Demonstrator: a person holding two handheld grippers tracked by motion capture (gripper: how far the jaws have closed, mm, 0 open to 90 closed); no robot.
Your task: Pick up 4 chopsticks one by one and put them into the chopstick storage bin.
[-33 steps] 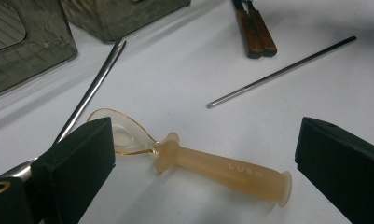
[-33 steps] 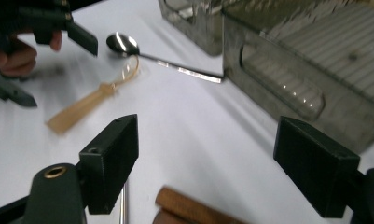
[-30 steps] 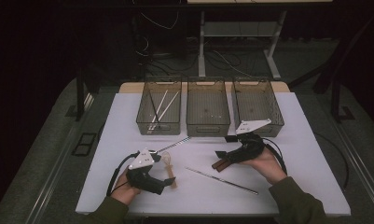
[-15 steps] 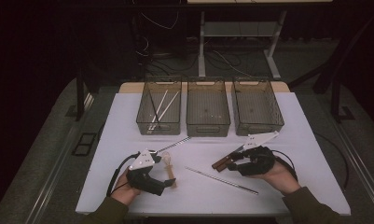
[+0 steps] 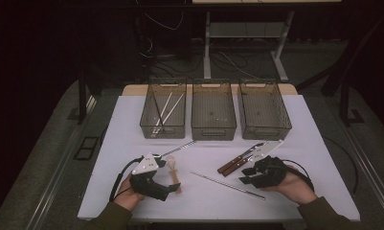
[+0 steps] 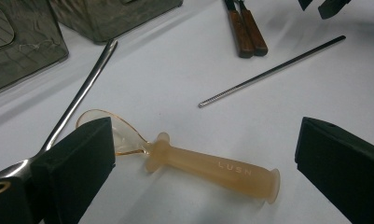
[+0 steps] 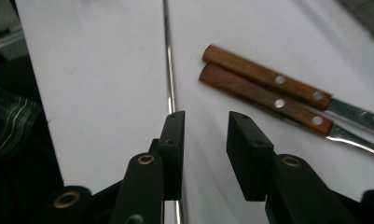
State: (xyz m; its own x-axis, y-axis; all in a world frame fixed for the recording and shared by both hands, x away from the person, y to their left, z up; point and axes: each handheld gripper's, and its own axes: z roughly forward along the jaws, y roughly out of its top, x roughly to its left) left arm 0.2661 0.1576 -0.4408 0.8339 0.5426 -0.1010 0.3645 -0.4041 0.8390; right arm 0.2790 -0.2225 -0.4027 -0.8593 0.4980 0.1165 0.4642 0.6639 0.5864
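Since the earlier frames my right gripper has slid back toward me across the white worktop, away from the two wooden-handled knives, and its jaws have just been closing with nothing between them. My left gripper has kept its place. In the right gripper view the jaws stand a narrow gap apart, still parted, pinching nothing; the thin steel rod runs away from them just past the tip of the left-hand one and passes out of sight behind it, and I cannot tell whether it touches. The knives' blades are cut off at that picture's right edge. In the left gripper view the jaws are spread wide, and the translucent amber plastic spoon lies flat on the worktop between them, nearer the left one, which hides part of its bowl; neither presses it. Its handle reads "LUSN" in raised letters. A long steel utensil slants past the bowl, its near end hidden by the same jaw. Three clear mesh bins stand in a row well beyond; the leftmost holds thin sticks I cannot make out.
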